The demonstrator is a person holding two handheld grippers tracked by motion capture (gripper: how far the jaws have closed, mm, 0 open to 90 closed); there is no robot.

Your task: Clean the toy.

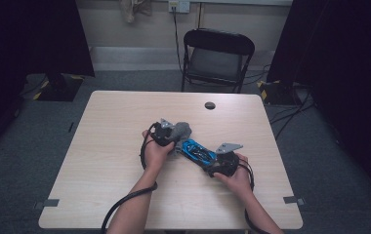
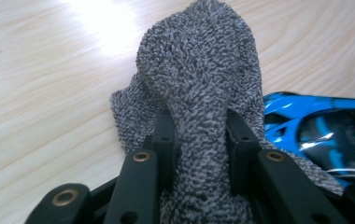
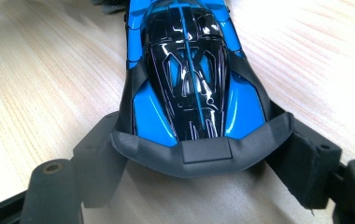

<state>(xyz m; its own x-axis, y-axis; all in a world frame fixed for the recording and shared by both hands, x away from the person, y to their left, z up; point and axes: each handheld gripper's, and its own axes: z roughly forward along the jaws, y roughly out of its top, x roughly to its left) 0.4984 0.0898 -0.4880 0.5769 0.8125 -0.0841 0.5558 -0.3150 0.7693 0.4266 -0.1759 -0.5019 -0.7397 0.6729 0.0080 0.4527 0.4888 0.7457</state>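
A grey terry cloth (image 2: 199,84) is seen bunched and clamped between the jaws of the left gripper (image 2: 199,135); in the left gripper view the fabric is pinched narrow at the pads and bulges out beyond them, lifted above the table (image 2: 40,93). In the high view the left gripper (image 1: 166,132) is placed near the table's middle, with the cloth (image 1: 182,130) at its far side.

A blue and black toy car (image 3: 189,79) is held at its dark grey tail end by the right gripper (image 3: 199,158); the jaws are set against both flanks of the rear bumper, clenched on the car. The car's nose is pointed away from that gripper, toward the cloth. In the high view the car (image 1: 197,151) is seen lying between the two grippers, the right gripper (image 1: 221,163) toward the near right.

Cloth and car appear to be touching at the car's front, though the contact is too small to confirm in the high view. A folding chair (image 1: 216,58) is noted beyond the table's far edge.
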